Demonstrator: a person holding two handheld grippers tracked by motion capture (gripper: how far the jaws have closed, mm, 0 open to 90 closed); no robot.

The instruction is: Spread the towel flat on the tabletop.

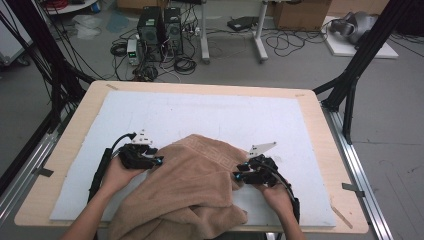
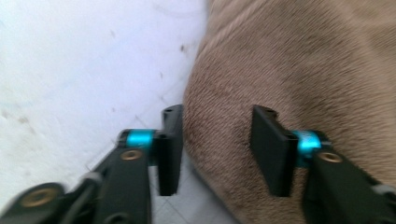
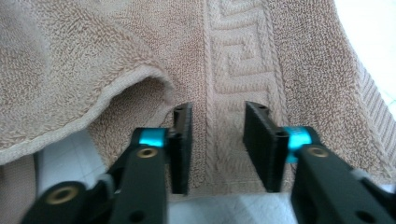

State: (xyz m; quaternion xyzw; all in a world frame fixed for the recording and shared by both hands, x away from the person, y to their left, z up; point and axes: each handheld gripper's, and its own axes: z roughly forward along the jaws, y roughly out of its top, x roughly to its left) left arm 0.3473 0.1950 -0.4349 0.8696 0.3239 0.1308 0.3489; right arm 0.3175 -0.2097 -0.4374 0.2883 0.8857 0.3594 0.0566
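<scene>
A tan towel (image 1: 190, 185) lies rumpled on the near middle of the white mat (image 1: 210, 110) and hangs over the table's front edge. My left gripper (image 1: 157, 161) is at the towel's left edge. In the left gripper view the left gripper (image 2: 217, 140) has its jaws apart over a rounded fold of the towel (image 2: 303, 60), the left jaw right at the fold's edge. My right gripper (image 1: 237, 176) is at the towel's right side. In the right gripper view the right gripper (image 3: 217, 140) is open, its jaws either side of the towel's (image 3: 116, 42) woven key-pattern band (image 3: 233, 56).
The mat covers a wooden table (image 1: 320, 130) with bare mat behind and beside the towel. Black frame posts (image 1: 350, 80) stand at the table's far corners. Computer boxes (image 1: 160, 30) and cables lie on the floor beyond.
</scene>
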